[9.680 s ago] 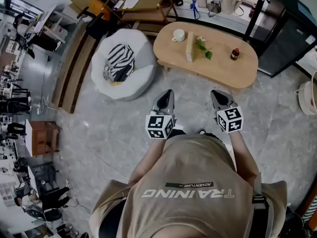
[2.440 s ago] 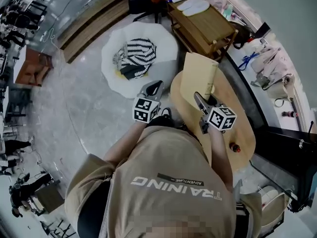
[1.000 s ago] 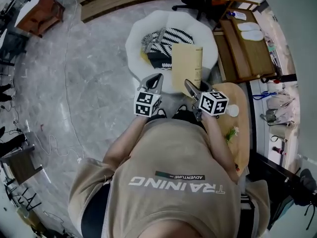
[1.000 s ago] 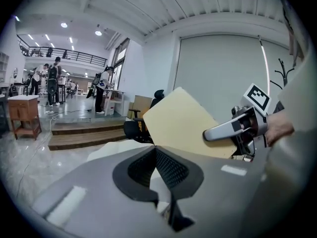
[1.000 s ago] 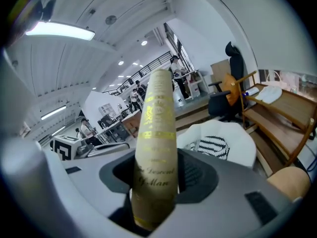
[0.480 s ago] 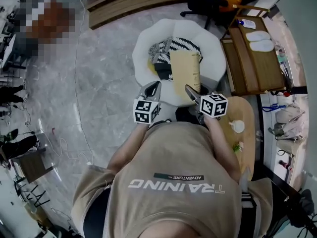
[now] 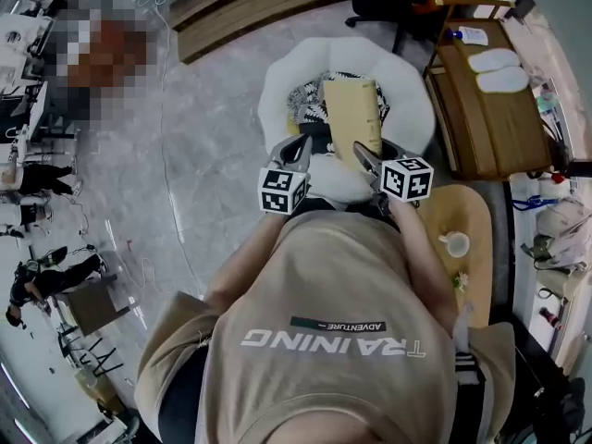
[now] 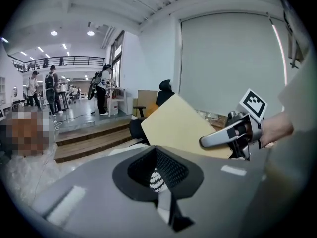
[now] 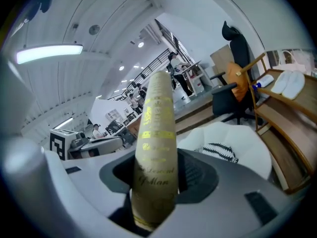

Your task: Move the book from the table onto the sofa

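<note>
2 grippers | right gripper (image 7: 363, 155) clamps book (image 7: 352, 115) above sofa (image 7: 277, 92) | left gripper (image 7: 300, 148) closed, empty | striped cushion (image 7: 303, 98) occupies seat

Grey marble floor (image 7: 185, 174) at left; wooden steps (image 7: 250, 4) along top; wooden rack (image 7: 481, 109) upper right; oval wooden table (image 7: 474, 209) at right; strip light (image 9: 49, 53) overhead.

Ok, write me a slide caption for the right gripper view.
Right gripper holding the tan book upright, spine toward the camera, with the white sofa and striped cushion beyond.
</note>
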A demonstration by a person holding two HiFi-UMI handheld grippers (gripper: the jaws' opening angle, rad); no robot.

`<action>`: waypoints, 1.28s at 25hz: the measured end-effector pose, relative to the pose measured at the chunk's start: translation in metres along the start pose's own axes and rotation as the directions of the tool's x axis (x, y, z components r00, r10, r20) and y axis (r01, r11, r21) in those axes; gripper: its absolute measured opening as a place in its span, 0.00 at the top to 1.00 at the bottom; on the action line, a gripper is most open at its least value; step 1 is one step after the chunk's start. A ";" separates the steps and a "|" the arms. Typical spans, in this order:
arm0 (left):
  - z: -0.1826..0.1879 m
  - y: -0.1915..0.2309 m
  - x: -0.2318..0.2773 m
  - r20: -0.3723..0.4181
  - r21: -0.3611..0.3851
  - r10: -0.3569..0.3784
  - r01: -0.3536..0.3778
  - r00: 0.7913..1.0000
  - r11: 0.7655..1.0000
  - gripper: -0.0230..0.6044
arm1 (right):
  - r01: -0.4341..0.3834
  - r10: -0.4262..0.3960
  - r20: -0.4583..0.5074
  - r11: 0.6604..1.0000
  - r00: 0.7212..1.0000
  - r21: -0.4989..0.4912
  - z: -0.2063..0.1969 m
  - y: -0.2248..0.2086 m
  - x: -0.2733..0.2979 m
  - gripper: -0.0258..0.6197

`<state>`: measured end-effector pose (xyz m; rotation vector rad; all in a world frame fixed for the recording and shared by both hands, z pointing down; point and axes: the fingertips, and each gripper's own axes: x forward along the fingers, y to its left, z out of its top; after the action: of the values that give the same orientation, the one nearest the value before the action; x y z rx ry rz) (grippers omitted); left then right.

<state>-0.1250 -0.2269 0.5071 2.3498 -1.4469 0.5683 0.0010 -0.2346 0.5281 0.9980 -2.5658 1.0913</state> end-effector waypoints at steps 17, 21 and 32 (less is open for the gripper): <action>-0.006 -0.003 0.061 -0.113 -0.041 -0.096 0.092 0.989 0.995 0.98 | 0.073 -0.071 -0.057 0.996 0.996 0.047 -0.009 -0.044 0.016 0.64; -0.042 -0.006 0.086 -0.194 -0.070 -0.139 0.128 0.971 0.989 0.98 | 0.111 -0.098 -0.108 0.987 0.989 0.118 -0.041 -0.086 0.027 0.64; -0.170 -0.016 0.175 -0.330 -0.161 -0.230 0.186 0.915 0.969 0.98 | 0.230 -0.172 -0.232 0.941 0.957 0.249 -0.149 -0.192 0.081 0.64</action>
<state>-0.0671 -0.2746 0.7398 2.1358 -1.0288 0.7625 0.0495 -0.2700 0.7769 1.1128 -2.1340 1.4335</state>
